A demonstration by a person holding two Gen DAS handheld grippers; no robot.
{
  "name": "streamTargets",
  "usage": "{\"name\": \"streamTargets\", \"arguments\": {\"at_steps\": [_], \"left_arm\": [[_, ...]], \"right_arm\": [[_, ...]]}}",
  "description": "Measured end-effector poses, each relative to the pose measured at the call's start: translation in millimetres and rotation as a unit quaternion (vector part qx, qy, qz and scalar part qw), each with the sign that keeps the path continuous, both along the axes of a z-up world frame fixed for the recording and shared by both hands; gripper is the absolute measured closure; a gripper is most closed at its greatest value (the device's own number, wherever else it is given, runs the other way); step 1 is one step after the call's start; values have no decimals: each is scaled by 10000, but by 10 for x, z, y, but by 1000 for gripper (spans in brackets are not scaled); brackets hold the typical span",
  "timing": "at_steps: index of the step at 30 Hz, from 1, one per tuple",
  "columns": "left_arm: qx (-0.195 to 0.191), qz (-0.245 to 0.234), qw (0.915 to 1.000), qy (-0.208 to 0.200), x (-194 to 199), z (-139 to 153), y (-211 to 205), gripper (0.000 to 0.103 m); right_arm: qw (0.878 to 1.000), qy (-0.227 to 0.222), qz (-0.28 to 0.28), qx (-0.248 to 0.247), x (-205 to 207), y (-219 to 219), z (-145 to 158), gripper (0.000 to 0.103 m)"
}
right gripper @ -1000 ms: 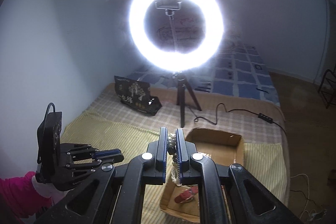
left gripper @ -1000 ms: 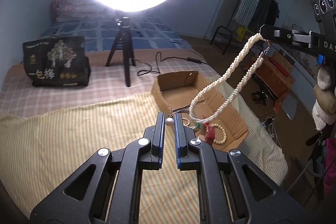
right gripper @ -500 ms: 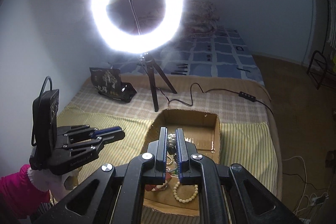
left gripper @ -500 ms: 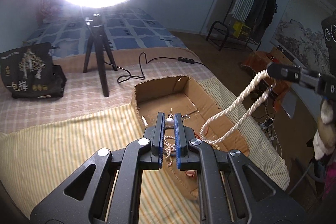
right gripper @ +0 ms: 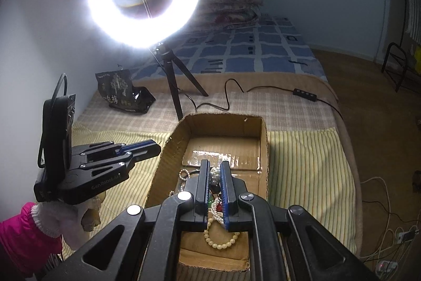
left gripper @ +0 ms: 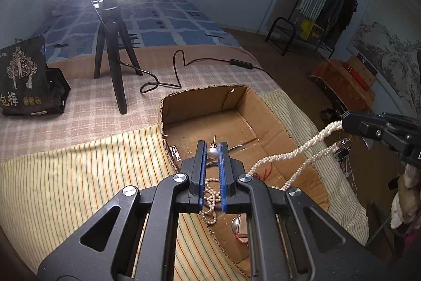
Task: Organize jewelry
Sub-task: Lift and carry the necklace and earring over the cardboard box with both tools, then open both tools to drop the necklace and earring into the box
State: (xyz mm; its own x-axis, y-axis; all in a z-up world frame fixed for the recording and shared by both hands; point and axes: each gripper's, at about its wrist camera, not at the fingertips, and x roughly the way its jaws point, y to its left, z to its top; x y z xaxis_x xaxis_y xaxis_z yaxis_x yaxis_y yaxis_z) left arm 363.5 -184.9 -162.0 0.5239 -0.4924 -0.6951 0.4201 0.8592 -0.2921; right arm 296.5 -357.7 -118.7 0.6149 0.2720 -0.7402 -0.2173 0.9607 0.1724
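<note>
My left gripper (left gripper: 212, 149) is shut on a small pearl earring (left gripper: 212, 152) with a metal post, held above the open cardboard box (left gripper: 202, 99). My right gripper (right gripper: 215, 173) is shut on a twisted pearl necklace (left gripper: 302, 149), which hangs from its tip down into the box; the right gripper also shows at the right edge of the left wrist view (left gripper: 344, 123). The box (right gripper: 223, 123) holds pearl strands, a cream bead bracelet (right gripper: 221, 241) and a red piece. The left gripper (right gripper: 155, 148) hovers beside the box's left wall in the right wrist view.
The box lies on a yellow striped cloth (left gripper: 79, 175) on a bed. A ring light on a black tripod (left gripper: 113, 57) stands behind the box, its cable (left gripper: 168, 75) trailing right. A black bag (left gripper: 23, 80) sits at far left. The bed edge drops off to the right.
Both grippers have come down and closer to the box. The pearl necklace has been lowered so its bottom loop now reaches into the box. The earring stays pinched in the left gripper.
</note>
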Motion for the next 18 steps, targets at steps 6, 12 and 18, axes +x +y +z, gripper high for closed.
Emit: {"name": "streamTargets", "arguments": {"at_steps": [6,12,18], "left_arm": [[13,-5,10000,-3,10,6,-36,96],[129,-41,9999,-63,-11,37,-70,96],[155,19,9996,-253,-83,127,-47,53]], "right_arm": [[10000,41,19,-19,-6,20,-69,84],[9999,-72,-18,-146,-18,55,-49,58],[9992,-232,-140,-287,-97,64,5,37]]}}
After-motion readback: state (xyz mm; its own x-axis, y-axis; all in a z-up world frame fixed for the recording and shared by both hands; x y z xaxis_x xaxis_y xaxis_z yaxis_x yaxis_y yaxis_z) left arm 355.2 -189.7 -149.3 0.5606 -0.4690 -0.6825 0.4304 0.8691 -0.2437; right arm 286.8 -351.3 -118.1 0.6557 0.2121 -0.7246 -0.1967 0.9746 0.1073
